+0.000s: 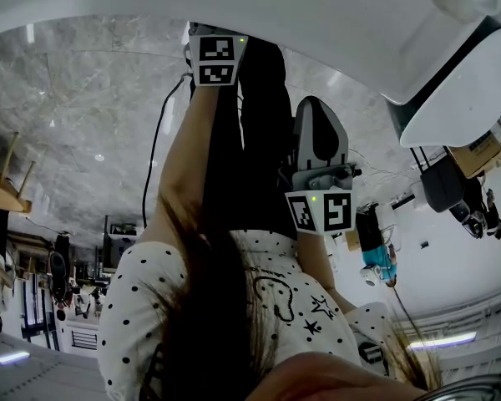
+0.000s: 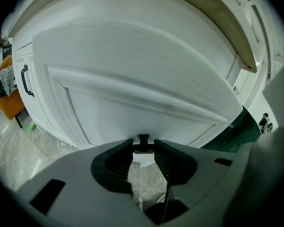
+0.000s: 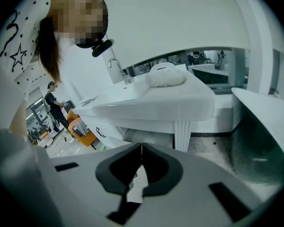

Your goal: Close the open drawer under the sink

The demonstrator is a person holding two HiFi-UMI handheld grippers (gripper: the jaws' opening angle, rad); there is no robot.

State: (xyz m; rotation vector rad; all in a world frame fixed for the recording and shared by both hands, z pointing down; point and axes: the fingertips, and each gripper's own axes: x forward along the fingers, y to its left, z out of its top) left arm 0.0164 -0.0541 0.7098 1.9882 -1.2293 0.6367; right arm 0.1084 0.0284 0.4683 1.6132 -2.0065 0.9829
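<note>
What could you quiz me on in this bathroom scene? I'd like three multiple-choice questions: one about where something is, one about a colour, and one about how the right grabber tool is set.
1. Where does the faucet stand?
A. on the white sink counter
B. on the floor
C. on an orange chair

2. What colour is the cabinet handle in the left gripper view?
A. gold
B. black
C. white

3. On the right gripper, how are the fingers set?
A. spread wide apart
B. clamped on a cup
C. closed together, empty

Answers:
1 A: the faucet rises from the counter's top, beside the basin.
2 B: the handle shows as a dark bar against white panelling.
3 C: the fingertips meet, with nothing between them.
</note>
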